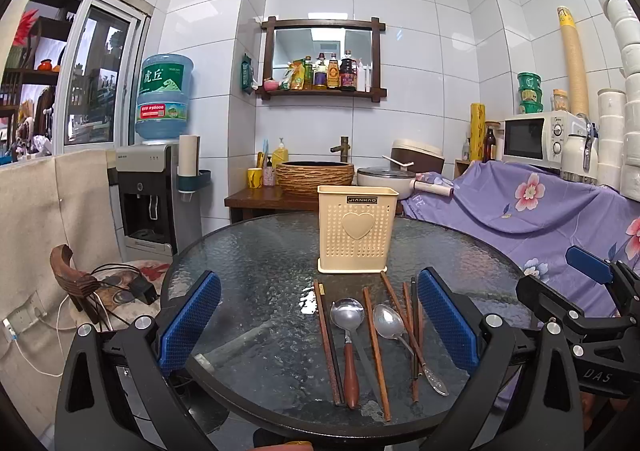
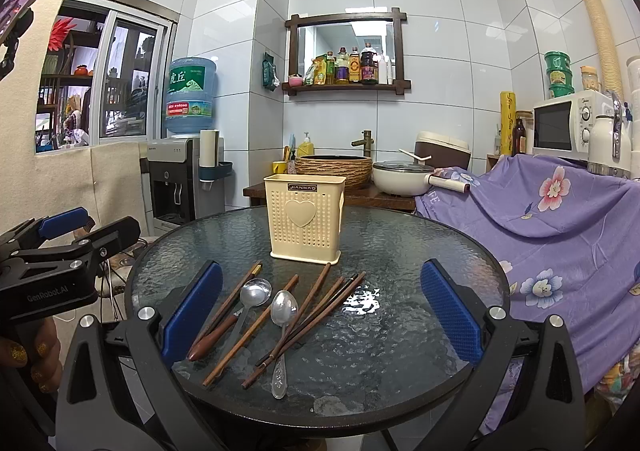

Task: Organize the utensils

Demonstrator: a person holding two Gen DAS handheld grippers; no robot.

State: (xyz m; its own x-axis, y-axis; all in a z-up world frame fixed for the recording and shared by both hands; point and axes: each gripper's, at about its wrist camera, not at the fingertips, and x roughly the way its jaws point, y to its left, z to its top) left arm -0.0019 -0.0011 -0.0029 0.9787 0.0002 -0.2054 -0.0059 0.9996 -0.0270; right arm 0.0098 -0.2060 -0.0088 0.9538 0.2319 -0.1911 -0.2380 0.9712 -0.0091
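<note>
A cream perforated utensil holder (image 1: 357,235) (image 2: 305,218) stands upright on the round glass table (image 1: 256,251) (image 2: 400,331). In front of it lie several brown chopsticks (image 1: 375,335) (image 2: 248,331), a wooden-handled ladle (image 1: 347,315) (image 2: 256,291) and a metal spoon (image 1: 390,323) (image 2: 283,309). My left gripper (image 1: 318,325) is open and empty above the near table edge, its blue pads either side of the utensils. My right gripper (image 2: 320,319) is open and empty, with the utensils lying toward its left pad.
A chair with cables (image 1: 116,287) stands left of the table and a water dispenser (image 1: 154,191) behind it. A purple floral cloth (image 2: 560,219) covers furniture on the right. A sink counter (image 2: 332,187) with a pot lies behind the table.
</note>
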